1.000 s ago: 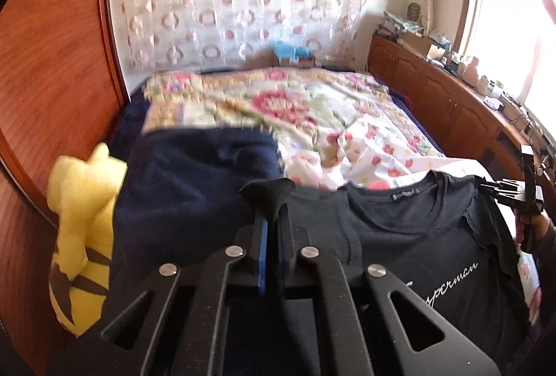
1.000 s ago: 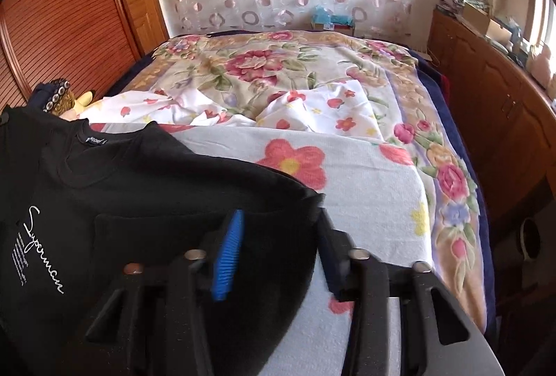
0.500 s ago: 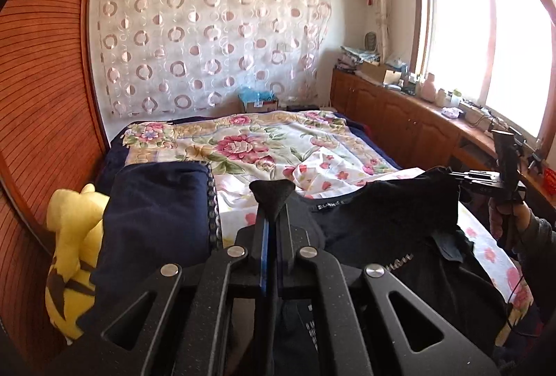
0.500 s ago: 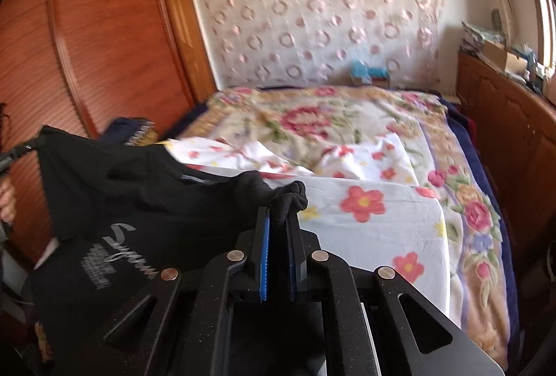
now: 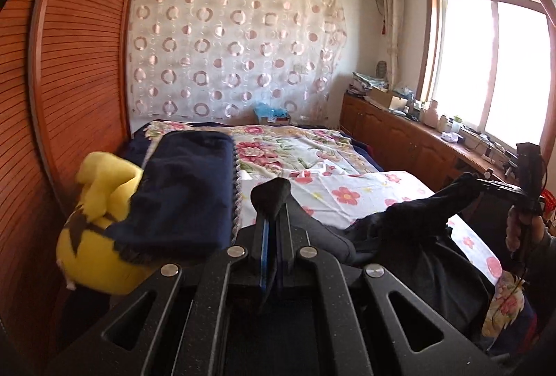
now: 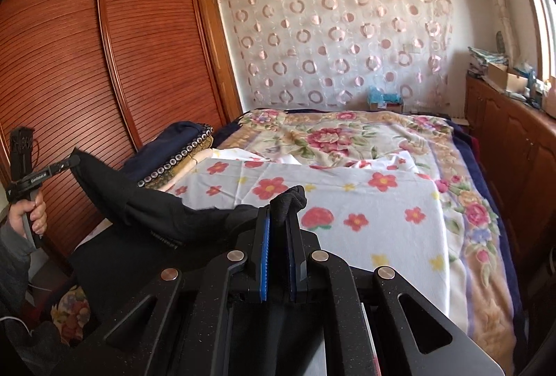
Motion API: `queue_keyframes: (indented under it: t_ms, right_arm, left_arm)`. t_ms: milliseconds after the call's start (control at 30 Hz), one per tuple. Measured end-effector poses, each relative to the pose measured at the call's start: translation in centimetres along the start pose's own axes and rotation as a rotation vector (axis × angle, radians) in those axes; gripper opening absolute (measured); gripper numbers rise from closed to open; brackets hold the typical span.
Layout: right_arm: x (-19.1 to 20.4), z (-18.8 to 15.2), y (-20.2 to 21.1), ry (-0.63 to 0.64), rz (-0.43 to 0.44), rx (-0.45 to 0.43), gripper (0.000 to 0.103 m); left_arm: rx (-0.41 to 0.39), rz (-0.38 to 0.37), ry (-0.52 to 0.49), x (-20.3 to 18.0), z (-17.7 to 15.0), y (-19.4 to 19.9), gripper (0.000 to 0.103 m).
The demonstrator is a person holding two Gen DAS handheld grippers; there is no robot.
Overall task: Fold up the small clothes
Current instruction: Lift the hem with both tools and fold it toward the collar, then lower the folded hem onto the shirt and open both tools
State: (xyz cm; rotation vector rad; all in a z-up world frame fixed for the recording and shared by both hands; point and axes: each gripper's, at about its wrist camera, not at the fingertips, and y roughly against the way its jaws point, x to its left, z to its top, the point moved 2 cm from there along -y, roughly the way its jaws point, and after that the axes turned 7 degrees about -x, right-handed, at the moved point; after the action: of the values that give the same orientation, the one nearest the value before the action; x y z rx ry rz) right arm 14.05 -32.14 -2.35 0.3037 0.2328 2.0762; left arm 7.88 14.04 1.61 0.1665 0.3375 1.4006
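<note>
Because each gripper pinches only a small tuft of the black shirt [image 6: 146,209], a tug could slip it free. The left gripper [image 5: 272,202], frame centre, and right gripper [image 6: 281,205] both clamp it; the shirt sags between them above the bed [image 6: 382,219], so it may land bunched.

We saw a black shirt [image 6: 146,209], a white sheet [image 6: 365,198] with red flowers, a yellow plush [image 5: 93,230], and a navy blanket [image 5: 187,188].
</note>
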Motion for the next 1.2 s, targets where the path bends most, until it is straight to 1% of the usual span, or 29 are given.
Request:
queue_keyframes:
  t_ms: [100, 233, 367, 467, 500, 600, 667, 700, 733, 767, 867, 900, 967, 1000, 1100, 1133, 1200]
  right_arm:
    - [0.2, -2.0, 2.6, -0.023, 0.001, 0.008, 0.008]
    - [0.6, -4.7, 6.0, -0.052, 0.017, 0.052, 0.008]
    - [-0.4, -6.8, 9.4, -0.099, 0.003, 0.090, 0.008]
    - [-0.1, -7.1, 11.6, -0.102, 0.001, 0.120, 0.008]
    - [0.0, -7.4, 12.1, -0.100, 0.000, 0.133, 0.008]
    - [0.9, -7.6, 12.0, -0.072, -0.006, 0.191, 0.008]
    - [1.3, -7.0, 11.1, -0.056, -0.027, 0.224, 0.008]
    - [1.2, -7.0, 10.8, -0.052, -0.035, 0.237, 0.008]
    - [1.5, -6.6, 10.8, -0.049, -0.045, 0.239, 0.008]
    - [1.6, -6.0, 10.7, -0.042, -0.055, 0.239, 0.008]
    - [1.9, -4.0, 11.3, -0.007, -0.073, 0.207, 0.008]
    - [2.2, -3.8, 11.8, 0.001, -0.068, 0.199, 0.008]
    - [2.3, -2.9, 12.4, 0.030, -0.084, 0.183, 0.009]
    - [2.3, -2.4, 12.5, 0.036, -0.086, 0.180, 0.011]
    - [2.4, -1.0, 12.9, 0.058, -0.082, 0.171, 0.013]
    - [2.4, -0.7, 12.9, 0.065, -0.089, 0.167, 0.020]
    - [2.1, -0.7, 12.7, 0.069, -0.087, 0.158, 0.030]
  left_arm:
    - [-0.006, 0.035, 0.030, 1.4, -1.9, 3.2, 0.004]
    - [0.009, 0.064, 0.052, 2.5, -4.1, 5.7, 0.004]
    - [0.052, 0.072, 0.064, 2.6, -5.9, 6.5, 0.004]
    - [0.071, 0.083, 0.061, 2.7, -6.7, 7.2, 0.004]
    - [0.081, 0.088, 0.059, 2.8, -6.9, 7.2, 0.004]
    - [0.099, 0.100, 0.063, 3.3, -7.4, 7.4, 0.004]
    - [0.116, 0.099, 0.064, 3.5, -7.5, 7.0, 0.007]
    - [0.115, 0.096, 0.062, 3.5, -7.4, 6.9, 0.014]
    - [0.114, 0.097, 0.058, 3.3, -7.3, 6.8, 0.023]
    - [0.119, 0.099, 0.051, 3.3, -7.1, 6.6, 0.028]
    - [0.123, 0.093, 0.027, 3.0, -6.5, 5.7, 0.035]
    - [0.123, 0.091, 0.021, 3.0, -6.2, 5.4, 0.037]
    - [0.145, 0.081, -0.002, 2.9, -5.7, 4.2, 0.037]
    - [0.156, 0.084, -0.017, 2.9, -5.6, 3.6, 0.037]
    - [0.199, 0.074, -0.046, 3.1, -5.2, 1.2, 0.037]
    - [0.220, 0.076, -0.052, 3.3, -5.2, 0.3, 0.037]
    - [0.251, 0.077, -0.065, 3.8, -5.4, -1.2, 0.037]
